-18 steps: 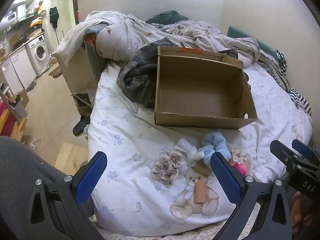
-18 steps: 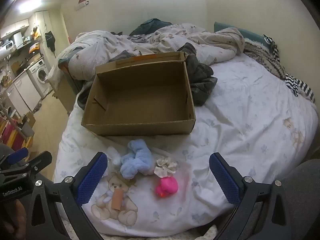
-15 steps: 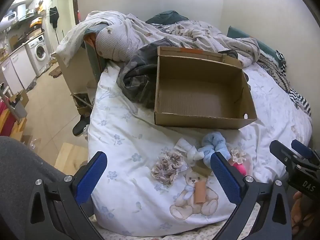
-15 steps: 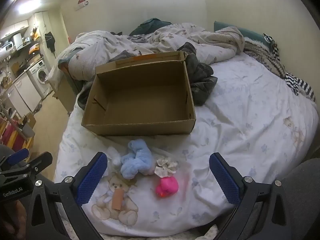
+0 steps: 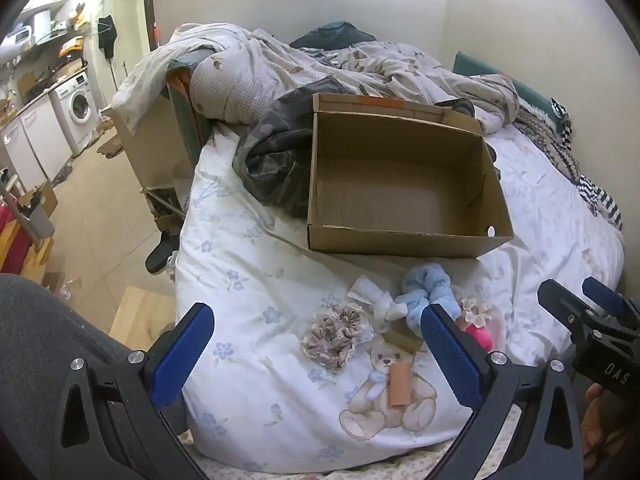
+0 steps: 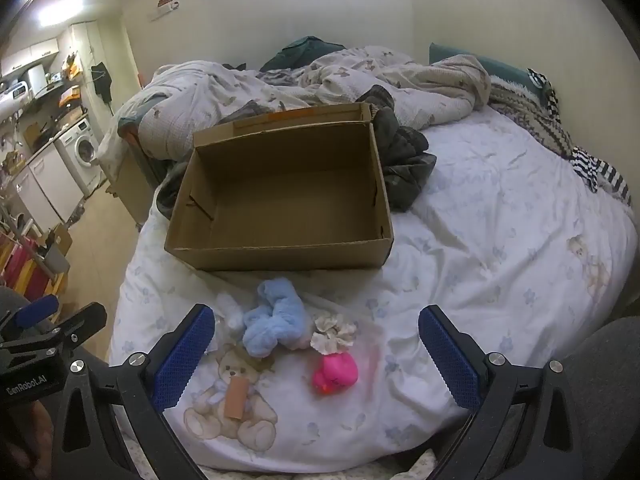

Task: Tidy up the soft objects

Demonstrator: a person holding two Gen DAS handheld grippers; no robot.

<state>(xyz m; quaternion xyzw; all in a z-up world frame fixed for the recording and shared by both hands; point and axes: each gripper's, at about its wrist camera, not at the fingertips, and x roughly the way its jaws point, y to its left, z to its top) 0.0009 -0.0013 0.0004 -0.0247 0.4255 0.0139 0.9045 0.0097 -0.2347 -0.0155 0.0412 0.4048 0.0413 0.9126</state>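
Both grippers tilt downward, jaws wide.

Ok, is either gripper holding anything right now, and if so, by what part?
Nothing is held. The left gripper and the right gripper both stand wide open above the bed, with the blue plush and pink toy lying untouched.

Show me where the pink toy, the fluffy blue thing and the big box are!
pink toy (image 6: pixel 335 372): right wrist view, middle of its body.
fluffy blue thing (image 6: pixel 274 318): right wrist view, its centre.
cardboard box (image 6: pixel 280 250): right wrist view, near wall.
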